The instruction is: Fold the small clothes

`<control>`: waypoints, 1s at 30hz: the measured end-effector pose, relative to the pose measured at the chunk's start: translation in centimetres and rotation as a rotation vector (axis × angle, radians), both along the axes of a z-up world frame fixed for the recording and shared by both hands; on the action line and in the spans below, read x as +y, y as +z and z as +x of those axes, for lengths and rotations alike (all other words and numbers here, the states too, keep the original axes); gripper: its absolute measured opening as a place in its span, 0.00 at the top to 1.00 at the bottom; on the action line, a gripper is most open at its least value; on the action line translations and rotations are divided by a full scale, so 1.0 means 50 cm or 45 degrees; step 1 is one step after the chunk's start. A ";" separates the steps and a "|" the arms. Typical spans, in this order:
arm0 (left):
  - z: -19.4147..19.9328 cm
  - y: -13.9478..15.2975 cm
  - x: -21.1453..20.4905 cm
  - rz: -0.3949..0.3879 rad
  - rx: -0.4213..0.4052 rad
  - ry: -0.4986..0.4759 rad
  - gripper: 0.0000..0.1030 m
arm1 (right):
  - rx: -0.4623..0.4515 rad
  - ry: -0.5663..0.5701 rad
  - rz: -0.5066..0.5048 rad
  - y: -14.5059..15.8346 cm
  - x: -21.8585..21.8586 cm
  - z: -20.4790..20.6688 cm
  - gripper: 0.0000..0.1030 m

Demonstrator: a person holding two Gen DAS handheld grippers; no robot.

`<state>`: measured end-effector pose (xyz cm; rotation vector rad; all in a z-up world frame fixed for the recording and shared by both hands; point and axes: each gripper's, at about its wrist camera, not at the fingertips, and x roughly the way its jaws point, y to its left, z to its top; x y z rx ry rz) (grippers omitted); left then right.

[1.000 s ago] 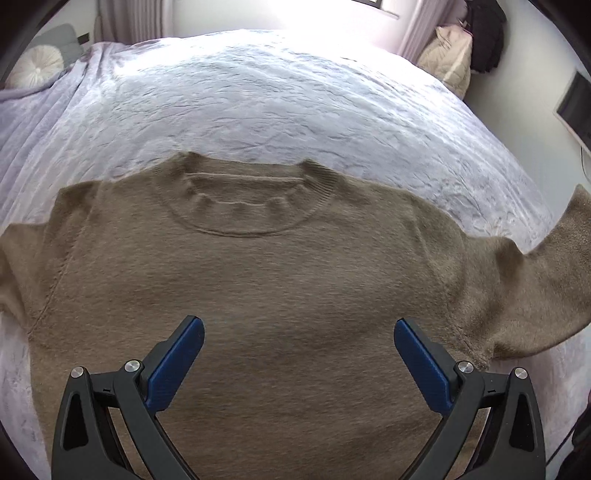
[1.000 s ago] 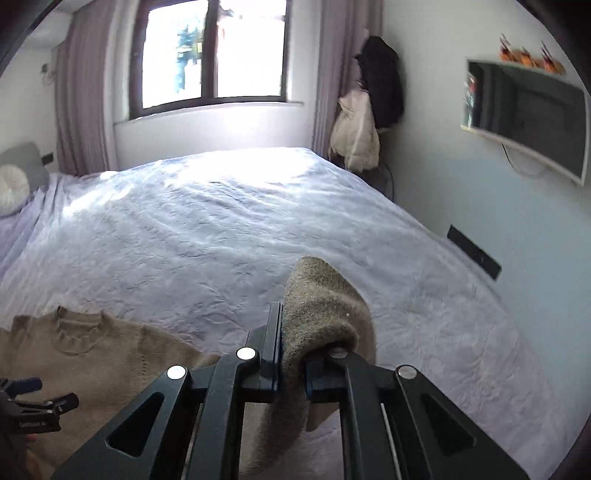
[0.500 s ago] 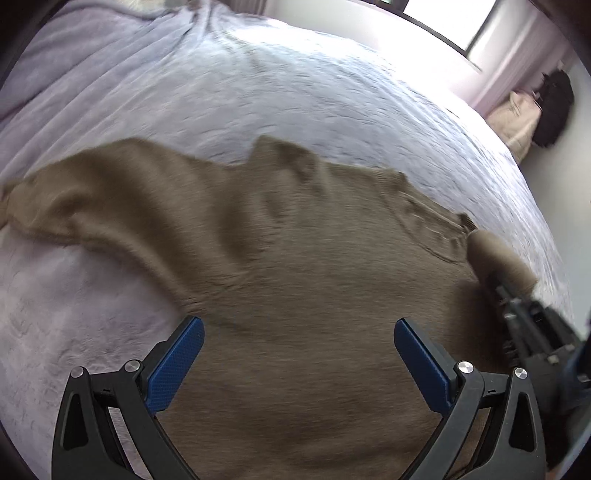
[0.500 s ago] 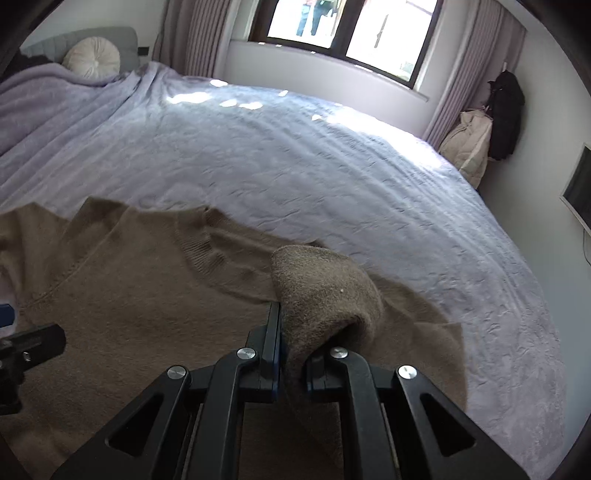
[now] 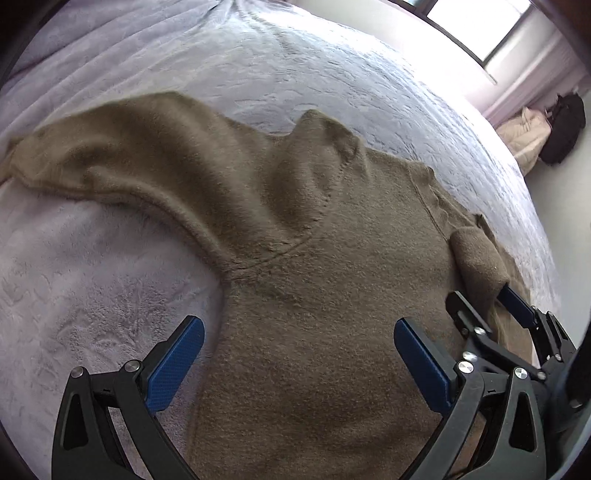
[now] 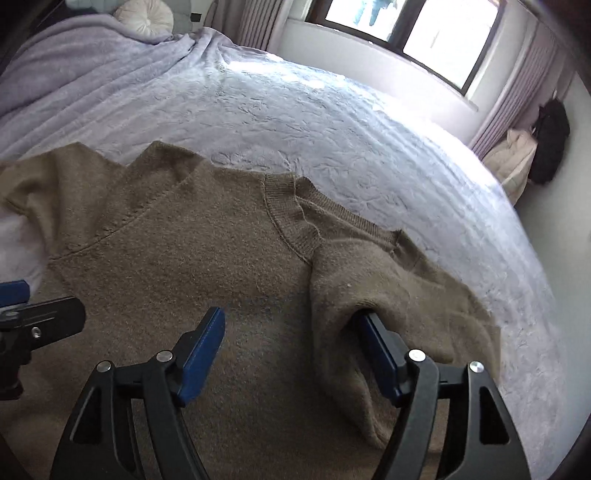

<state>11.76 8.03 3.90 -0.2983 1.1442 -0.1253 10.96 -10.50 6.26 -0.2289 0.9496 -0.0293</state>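
Note:
A brown knit sweater [image 5: 295,258] lies flat on the bed, collar [image 6: 291,214] toward the window. Its right sleeve [image 6: 354,295] is folded in over the chest; the cuff drapes over my right gripper's right finger. My right gripper [image 6: 291,343] is open, low over the sweater's chest; it also shows in the left wrist view [image 5: 491,302]. The left sleeve [image 5: 110,155] stretches out to the left on the bed. My left gripper [image 5: 295,354] is open and empty, above the sweater's body near the left armpit.
The bed is covered by a pale lilac textured blanket [image 6: 314,122]. A round cushion [image 6: 144,16] lies at the headboard. Coats [image 6: 535,151] hang by the curtain at the right wall. A window [image 6: 406,26] is behind the bed.
My right gripper carried the right sleeve in over the chest and opened, letting go of it. My left gripper swung left toward the left sleeve side, staying open.

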 end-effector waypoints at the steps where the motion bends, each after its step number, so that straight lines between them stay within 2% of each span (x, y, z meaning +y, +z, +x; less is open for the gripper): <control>1: 0.000 0.012 -0.015 0.022 -0.024 -0.027 0.00 | 0.028 -0.017 0.122 0.006 -0.035 -0.010 0.26; 4: 0.003 0.044 -0.072 0.025 -0.079 -0.116 0.00 | 0.036 -0.066 0.441 0.024 -0.136 -0.056 0.26; 6: 0.007 0.061 -0.133 0.020 -0.102 -0.217 0.00 | -0.008 -0.140 0.499 0.033 -0.188 -0.082 0.26; 8: 0.005 0.072 -0.210 0.068 -0.137 -0.346 0.00 | -0.065 -0.279 0.389 0.035 -0.249 -0.101 0.26; 10: 0.004 0.076 -0.285 0.145 -0.179 -0.472 0.00 | -0.069 -0.375 0.282 0.023 -0.296 -0.106 0.28; 11: 0.007 0.074 -0.313 0.185 -0.192 -0.502 0.00 | -0.049 -0.400 0.249 0.015 -0.312 -0.104 0.37; 13: 0.028 0.059 -0.369 0.279 -0.187 -0.518 0.00 | 0.005 -0.404 0.224 -0.009 -0.331 -0.101 0.44; 15: 0.056 0.030 -0.398 0.365 -0.152 -0.515 0.00 | 0.051 -0.384 0.228 -0.033 -0.339 -0.100 0.44; 18: 0.093 -0.016 -0.417 0.600 -0.129 -0.454 0.00 | 0.052 -0.346 0.153 -0.050 -0.325 -0.102 0.44; 19: 0.104 -0.021 -0.403 0.607 -0.129 -0.414 0.02 | 0.054 -0.335 0.127 -0.054 -0.320 -0.101 0.44; 20: 0.108 -0.021 -0.382 0.581 -0.125 -0.375 0.07 | 0.056 -0.329 0.114 -0.057 -0.322 -0.097 0.44; 21: 0.113 -0.018 -0.355 0.524 -0.105 -0.326 0.07 | 0.052 -0.323 0.104 -0.060 -0.321 -0.098 0.44; 24: 0.113 -0.014 -0.236 0.203 -0.013 -0.129 0.07 | 0.039 -0.302 0.111 -0.063 -0.324 -0.101 0.44; 25: 0.110 -0.019 -0.216 0.163 0.010 -0.101 0.07 | 0.037 -0.300 0.119 -0.063 -0.326 -0.105 0.44; 27: 0.099 -0.022 -0.204 0.204 0.017 -0.097 0.07 | 0.034 -0.300 0.113 -0.065 -0.326 -0.105 0.44; 28: 0.090 -0.013 -0.206 0.265 -0.026 -0.107 0.07 | 0.034 -0.297 0.099 -0.066 -0.323 -0.105 0.44; 30: 0.072 0.010 -0.201 0.286 -0.104 -0.083 0.07 | 0.030 -0.295 0.084 -0.067 -0.321 -0.107 0.44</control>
